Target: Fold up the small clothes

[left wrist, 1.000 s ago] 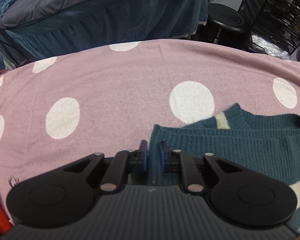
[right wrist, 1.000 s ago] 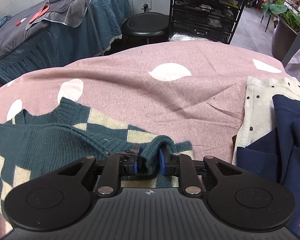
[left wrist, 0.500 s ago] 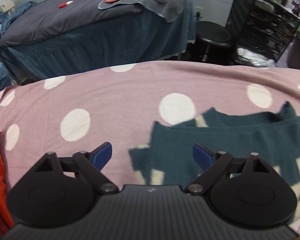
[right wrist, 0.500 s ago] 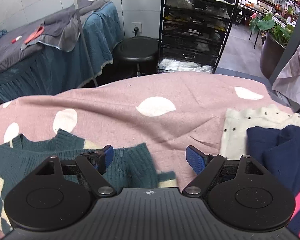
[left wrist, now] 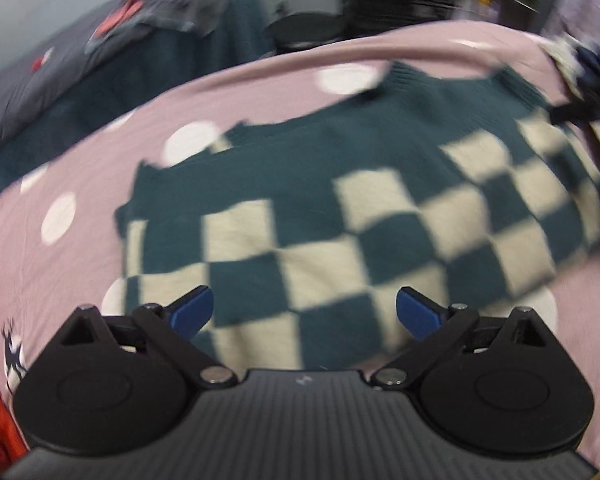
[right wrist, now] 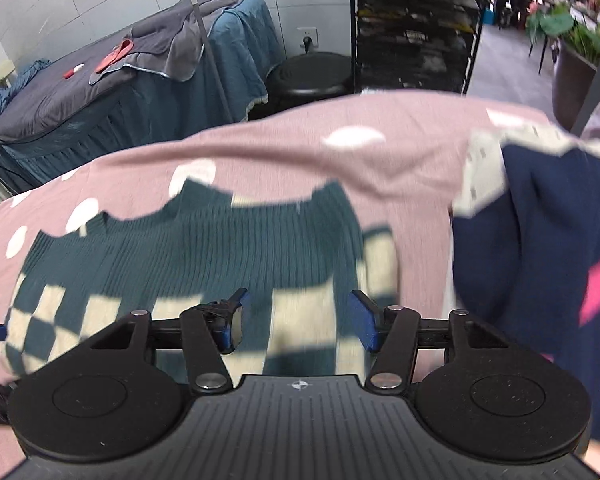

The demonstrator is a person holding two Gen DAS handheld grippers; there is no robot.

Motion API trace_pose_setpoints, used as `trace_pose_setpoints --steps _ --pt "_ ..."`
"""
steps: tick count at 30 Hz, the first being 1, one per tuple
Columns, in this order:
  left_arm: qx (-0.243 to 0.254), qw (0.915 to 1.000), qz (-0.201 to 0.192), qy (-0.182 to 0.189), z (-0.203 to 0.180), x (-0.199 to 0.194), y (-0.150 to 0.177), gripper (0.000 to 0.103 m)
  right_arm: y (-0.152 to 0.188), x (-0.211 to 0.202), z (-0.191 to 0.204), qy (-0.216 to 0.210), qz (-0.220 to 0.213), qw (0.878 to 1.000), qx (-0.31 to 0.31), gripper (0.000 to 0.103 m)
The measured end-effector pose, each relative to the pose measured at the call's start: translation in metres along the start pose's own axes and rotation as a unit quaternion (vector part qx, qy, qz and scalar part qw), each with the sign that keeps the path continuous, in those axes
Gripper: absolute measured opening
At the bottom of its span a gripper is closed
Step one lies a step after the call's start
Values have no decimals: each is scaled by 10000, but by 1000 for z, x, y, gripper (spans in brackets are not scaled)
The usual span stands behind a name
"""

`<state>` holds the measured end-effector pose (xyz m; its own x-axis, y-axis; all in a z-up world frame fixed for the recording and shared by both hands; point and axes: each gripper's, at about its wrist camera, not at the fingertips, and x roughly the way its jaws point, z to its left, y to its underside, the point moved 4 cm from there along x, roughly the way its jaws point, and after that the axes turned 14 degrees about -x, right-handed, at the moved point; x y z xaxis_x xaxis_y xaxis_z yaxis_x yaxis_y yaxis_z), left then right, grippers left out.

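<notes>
A teal-and-cream checked knit sweater [left wrist: 340, 216] lies spread across the middle of the left wrist frame on a pink cloth with white dots [left wrist: 80, 184] that covers the desk, its ribbed teal part toward the top of the frame and the checks toward the bottom. Both tools are released: the left hand-held gripper [left wrist: 304, 312] has just been opening and its blue pads stand wide apart above the checked panel, pressing on nothing, while the right hand-held gripper [right wrist: 298, 320] stands open too, its jaws having just narrowed slightly, with knit below but not pinched. The step in hand seems to be the pause between folds. The next move likely calls for choosing fresh grip points on an edge. Both tools tilt steeply down toward the cloth. A navy garment [right wrist: 540, 260] lies at the right of the right wrist frame.
</notes>
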<state>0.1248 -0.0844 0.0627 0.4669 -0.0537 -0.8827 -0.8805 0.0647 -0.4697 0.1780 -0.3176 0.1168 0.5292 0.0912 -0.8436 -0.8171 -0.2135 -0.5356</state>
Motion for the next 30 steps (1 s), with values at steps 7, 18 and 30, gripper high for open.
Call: trace_pose_setpoints --steps 7,18,30 --pt "1040 9944 -111 181 -72 -16 39 103 40 -17 15 -164 149 9997 -134 91" --pt "2498 9676 -313 197 -161 -3 74 103 69 -31 18 -261 325 9990 -158 91" --pt "3077 9464 -965 -175 -211 11 72 103 36 -24 14 -441 364 9895 -1324 103"
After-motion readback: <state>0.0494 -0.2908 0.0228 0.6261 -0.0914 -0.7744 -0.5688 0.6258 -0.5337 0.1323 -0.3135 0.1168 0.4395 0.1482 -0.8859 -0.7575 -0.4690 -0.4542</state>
